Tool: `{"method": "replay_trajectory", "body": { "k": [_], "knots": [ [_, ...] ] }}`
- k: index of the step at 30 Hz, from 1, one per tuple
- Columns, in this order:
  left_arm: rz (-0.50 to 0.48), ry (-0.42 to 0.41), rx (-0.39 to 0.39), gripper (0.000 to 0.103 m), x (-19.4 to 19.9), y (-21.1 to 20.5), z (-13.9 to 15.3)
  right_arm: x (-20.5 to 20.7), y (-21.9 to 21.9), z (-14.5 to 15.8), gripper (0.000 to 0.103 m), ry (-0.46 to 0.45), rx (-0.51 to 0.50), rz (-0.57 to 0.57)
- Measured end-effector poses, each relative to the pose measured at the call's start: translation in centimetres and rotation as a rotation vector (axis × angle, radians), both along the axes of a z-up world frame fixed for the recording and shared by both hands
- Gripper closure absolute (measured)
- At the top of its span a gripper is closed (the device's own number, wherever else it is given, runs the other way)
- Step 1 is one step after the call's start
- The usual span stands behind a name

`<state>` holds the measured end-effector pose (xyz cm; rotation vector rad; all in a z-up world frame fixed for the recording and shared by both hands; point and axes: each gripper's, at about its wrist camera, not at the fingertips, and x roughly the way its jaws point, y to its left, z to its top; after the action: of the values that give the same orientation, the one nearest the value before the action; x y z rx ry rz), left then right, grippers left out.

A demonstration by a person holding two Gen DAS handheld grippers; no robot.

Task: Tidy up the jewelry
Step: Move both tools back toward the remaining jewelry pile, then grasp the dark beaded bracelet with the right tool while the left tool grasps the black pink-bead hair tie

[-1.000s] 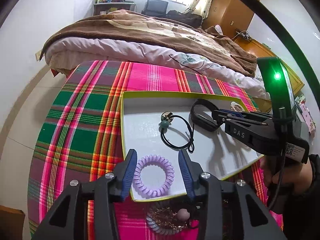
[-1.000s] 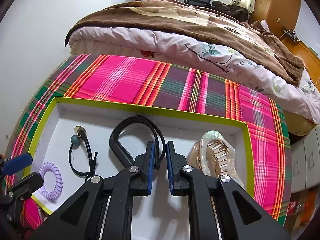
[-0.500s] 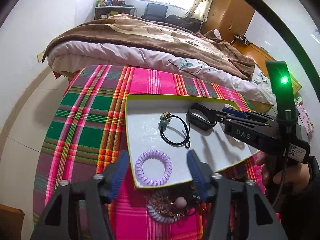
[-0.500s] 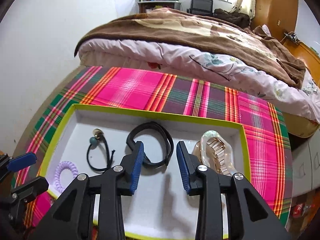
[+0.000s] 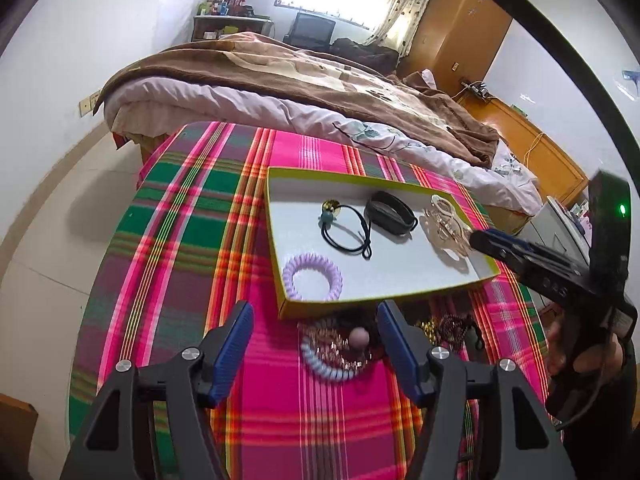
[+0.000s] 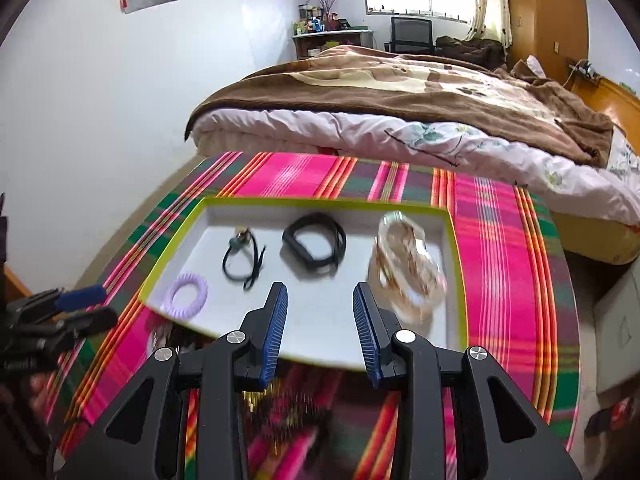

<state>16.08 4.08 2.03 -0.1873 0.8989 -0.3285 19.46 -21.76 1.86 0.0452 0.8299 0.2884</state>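
blurred jewelry pile [image 6: 288, 404] under right gripper [image 6: 320, 332].

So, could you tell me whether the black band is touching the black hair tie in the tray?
Apart. The right wrist view shows bare white tray floor between the black band and the black hair tie.

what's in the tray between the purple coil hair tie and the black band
The black elastic hair tie with its bead charm lies between the purple coil tie and black band, clearest in the left wrist view.
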Motion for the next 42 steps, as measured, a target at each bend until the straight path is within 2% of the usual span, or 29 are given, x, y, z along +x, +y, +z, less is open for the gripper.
{"method": "replay_trajectory", "body": {
  "k": [3, 6, 8, 12, 20, 26, 28, 30, 32, 33, 42],
  "knots": [
    [-0.008, -0.005, -0.004, 0.038, -1.0, 0.2, 0.0, -1.5, -0.7, -1.1, 0.068, 0.026, 0.010, 0.024],
    [-0.006, -0.016, -0.017, 0.023, -1.8, 0.5, 0.1, -2.5, -1.2, -2.6, 0.066, 0.059, 0.016, 0.018],
    [-0.007, -0.019, -0.033, 0.023, -2.3, 0.6, 0.0, -2.7, -1.3, -3.5, 0.062, 0.082, 0.032, 0.015],
    [-0.006, -0.012, -0.031, 0.023, -2.9, 0.8, -0.3, -3.0, -1.2, -4.3, 0.061, 0.098, 0.069, 0.014],
    [0.012, 0.007, -0.036, 0.023, -3.6, 1.7, -0.8, -3.0, 0.5, -6.0, 0.060, 0.139, 0.031, 0.005],
    [0.023, 0.030, -0.026, 0.023, -3.8, 2.1, -1.5, -3.6, 0.1, -6.1, 0.060, 0.120, 0.065, -0.032],
    [0.028, 0.033, -0.023, 0.023, -3.9, 2.0, -1.5, -3.8, 0.0, -6.1, 0.064, 0.113, 0.057, -0.042],
    [0.026, 0.034, -0.020, 0.023, -3.9, 1.8, -1.5, -4.0, -0.2, -6.1, 0.076, 0.109, 0.054, -0.052],
    [0.022, 0.036, -0.012, 0.023, -3.7, 1.3, -1.5, -4.2, -0.8, -6.2, 0.078, 0.108, 0.087, -0.051],
    [0.018, 0.037, -0.009, 0.023, -3.7, 1.1, -1.5, -4.3, -1.0, -6.2, 0.082, 0.108, 0.096, -0.052],
    [-0.009, 0.046, 0.022, 0.023, -3.5, -1.1, -1.8, -6.0, -4.0, -4.9, 0.085, 0.048, 0.189, -0.090]
  ]
}}
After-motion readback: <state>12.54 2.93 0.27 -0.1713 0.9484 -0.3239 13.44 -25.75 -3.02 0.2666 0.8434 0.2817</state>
